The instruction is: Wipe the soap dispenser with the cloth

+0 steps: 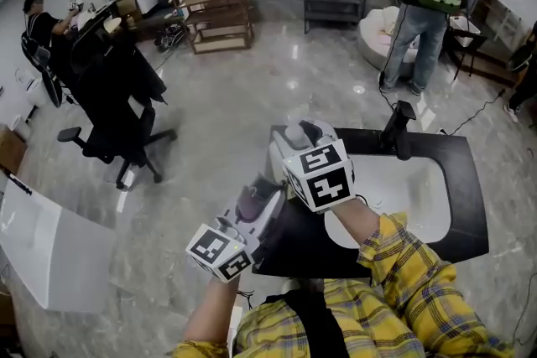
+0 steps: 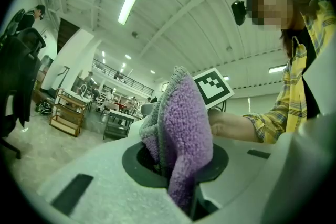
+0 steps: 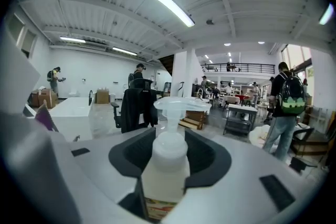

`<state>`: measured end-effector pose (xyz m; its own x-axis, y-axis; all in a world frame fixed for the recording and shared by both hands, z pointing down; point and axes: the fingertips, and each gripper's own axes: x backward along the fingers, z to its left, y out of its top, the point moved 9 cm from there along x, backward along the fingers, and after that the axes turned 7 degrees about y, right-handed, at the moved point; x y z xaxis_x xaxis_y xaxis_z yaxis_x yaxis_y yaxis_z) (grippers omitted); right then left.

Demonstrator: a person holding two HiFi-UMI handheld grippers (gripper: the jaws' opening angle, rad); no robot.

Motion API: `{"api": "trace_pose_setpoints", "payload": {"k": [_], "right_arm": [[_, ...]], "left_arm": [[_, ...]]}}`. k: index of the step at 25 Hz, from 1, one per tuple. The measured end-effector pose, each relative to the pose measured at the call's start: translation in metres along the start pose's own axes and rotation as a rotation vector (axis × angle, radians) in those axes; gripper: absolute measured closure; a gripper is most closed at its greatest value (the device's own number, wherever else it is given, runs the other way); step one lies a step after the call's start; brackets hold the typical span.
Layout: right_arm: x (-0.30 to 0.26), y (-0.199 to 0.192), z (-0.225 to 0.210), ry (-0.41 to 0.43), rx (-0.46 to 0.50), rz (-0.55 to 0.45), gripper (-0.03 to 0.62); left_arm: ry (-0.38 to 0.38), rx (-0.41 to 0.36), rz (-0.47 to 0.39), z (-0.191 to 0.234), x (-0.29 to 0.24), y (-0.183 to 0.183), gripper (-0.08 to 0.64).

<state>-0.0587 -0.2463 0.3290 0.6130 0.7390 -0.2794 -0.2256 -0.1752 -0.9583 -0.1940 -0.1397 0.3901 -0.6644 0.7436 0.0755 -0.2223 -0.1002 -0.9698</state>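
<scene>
Right hand-held gripper [image 3: 164, 192] first: its jaws are clamped on the lower body of the soap dispenser [image 3: 167, 162]. That is a pale, see-through bottle with a label strip down by the jaws. The bottle's long axis runs straight out along the jaws, and its clear pump head sits at the far end. It's off the table, carried in the air.

Over to the left hand-held gripper [image 2: 182, 191]: it is clenched on the cloth [image 2: 181, 128], a purple and grey pile cloth. The cloth bunches up and stands out past the jaws in a thick fold.

Now the relation that matters. In the head view the left one sits nearer and to the left, and the right one is just beyond it and to the right, the two close together. From the left gripper view, the right one's marker cube [image 2: 212, 87] shows just behind the top of the cloth. So the bottle lies to the far right of the cloth, a short way off. Whether cloth and bottle touch, I can't tell, because the head view hides the bottle under the gripper.

My read is that the wiping arm is the left. It would bring the fold across to the right and stroke along the bottle's length, with the right holding firm.

Below and to the right, the dark table [image 1: 466, 180] holds a white basin, with a black tap [image 1: 400, 128] at its far edge.
</scene>
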Motion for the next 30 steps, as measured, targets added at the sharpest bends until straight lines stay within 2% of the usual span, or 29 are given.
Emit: {"api": "trace_pose_setpoints", "payload": {"k": [9, 18, 21, 25, 30], "right_arm": [[0.0, -0.001, 0.007, -0.175, -0.071, -0.037, 0.43], [0.001, -0.002, 0.014, -0.246, -0.094, -0.06, 0.428], [0.0, -0.002, 0.013, -0.223, -0.096, -0.056, 0.428], [0.002, -0.002, 0.008, -0.133, -0.104, -0.064, 0.428], [0.003, -0.003, 0.006, -0.012, -0.024, -0.033, 0.386]], "left_arm": [[-0.063, 0.007, -0.002, 0.011, -0.011, 0.002, 0.5], [-0.073, 0.003, 0.01, 0.019, -0.009, 0.001, 0.5], [-0.078, -0.004, 0.014, 0.019, -0.01, 0.002, 0.499], [-0.086, -0.009, 0.014, 0.019, -0.012, 0.004, 0.499], [-0.089, -0.006, 0.01, 0.019, -0.015, 0.005, 0.499]]}}
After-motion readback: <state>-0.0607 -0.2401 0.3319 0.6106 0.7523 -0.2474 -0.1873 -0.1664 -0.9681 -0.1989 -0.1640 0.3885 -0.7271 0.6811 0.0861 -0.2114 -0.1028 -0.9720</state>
